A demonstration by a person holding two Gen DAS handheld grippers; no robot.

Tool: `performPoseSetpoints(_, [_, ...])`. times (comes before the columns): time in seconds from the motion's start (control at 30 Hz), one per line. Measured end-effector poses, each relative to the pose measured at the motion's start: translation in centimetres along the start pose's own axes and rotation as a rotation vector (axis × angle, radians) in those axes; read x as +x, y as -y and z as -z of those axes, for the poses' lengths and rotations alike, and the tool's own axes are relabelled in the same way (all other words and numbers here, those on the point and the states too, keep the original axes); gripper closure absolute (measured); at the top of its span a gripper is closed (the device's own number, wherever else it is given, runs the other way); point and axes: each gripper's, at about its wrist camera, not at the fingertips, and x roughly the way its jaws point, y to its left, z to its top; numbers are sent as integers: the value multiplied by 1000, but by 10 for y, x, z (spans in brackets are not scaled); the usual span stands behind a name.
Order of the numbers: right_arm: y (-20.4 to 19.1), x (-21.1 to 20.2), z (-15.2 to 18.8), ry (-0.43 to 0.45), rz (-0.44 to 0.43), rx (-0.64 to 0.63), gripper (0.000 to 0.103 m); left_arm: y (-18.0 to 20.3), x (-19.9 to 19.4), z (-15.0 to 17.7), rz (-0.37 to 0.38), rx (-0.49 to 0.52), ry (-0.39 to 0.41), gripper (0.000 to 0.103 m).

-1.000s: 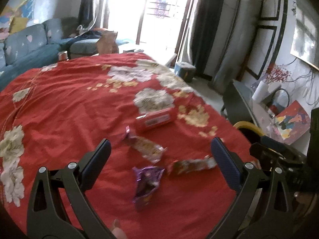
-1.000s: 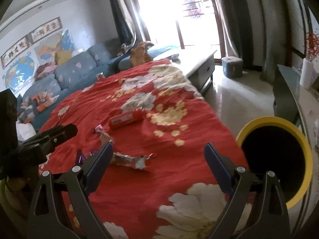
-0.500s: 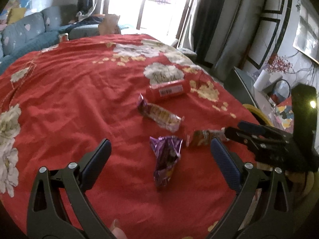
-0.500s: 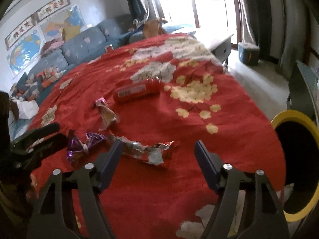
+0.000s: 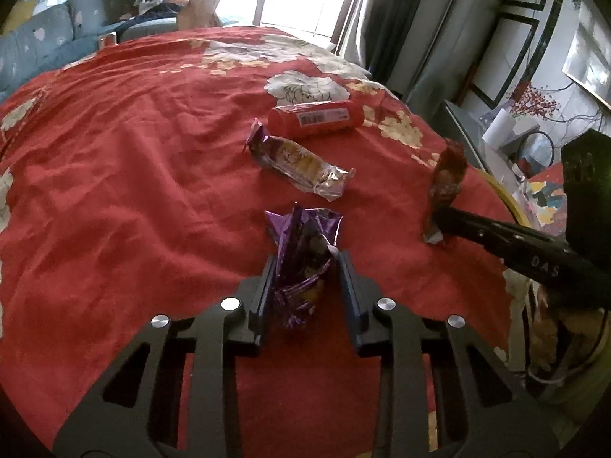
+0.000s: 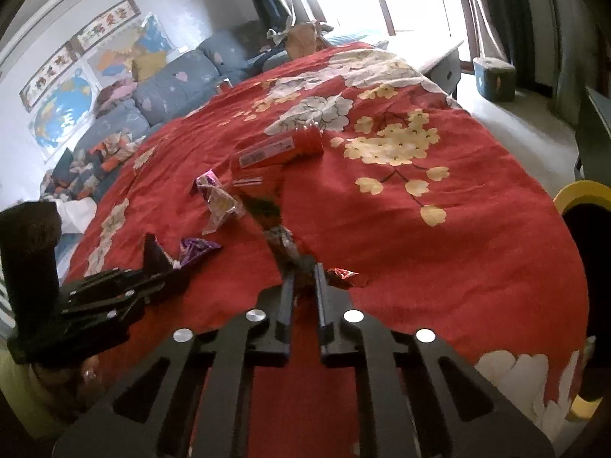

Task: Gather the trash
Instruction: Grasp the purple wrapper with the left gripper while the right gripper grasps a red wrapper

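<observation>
A crumpled purple wrapper (image 5: 301,244) stands up from the red floral cloth (image 5: 133,152) between the fingers of my left gripper (image 5: 303,263). Its jaws are closing, and the pads press the wrapper's sides. To its right, a long brown and silver wrapper (image 5: 446,175) sticks up from my right gripper (image 5: 439,217), which is shut on the wrapper's lower end. The right wrist view shows that same wrapper (image 6: 282,240) rising from the right gripper (image 6: 303,271), with the left gripper (image 6: 164,271) and the purple wrapper (image 6: 196,248) to its left.
A clear biscuit wrapper with a purple end (image 5: 298,160) and a red tube-shaped package (image 5: 315,118) lie farther out on the cloth. A yellow-rimmed bin (image 6: 584,198) stands beside the cloth's right edge. A blue sofa (image 6: 172,87) runs along the far left.
Both grippers came down to the cloth and went from wide open to closed. The left now pinches the purple wrapper, and the right has tipped the brown wrapper upright.
</observation>
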Motion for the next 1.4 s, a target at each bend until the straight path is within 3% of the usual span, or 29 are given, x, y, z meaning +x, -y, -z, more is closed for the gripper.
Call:
performPoseSetpoints(0.7, [22, -54, 1, 127, 26, 79, 96, 48, -28, -16, 83, 80, 93, 82])
performPoseSetpoints(1.4, [87, -104, -3, 246, 117, 218, 96, 111, -22, -36, 146, 175, 123, 82])
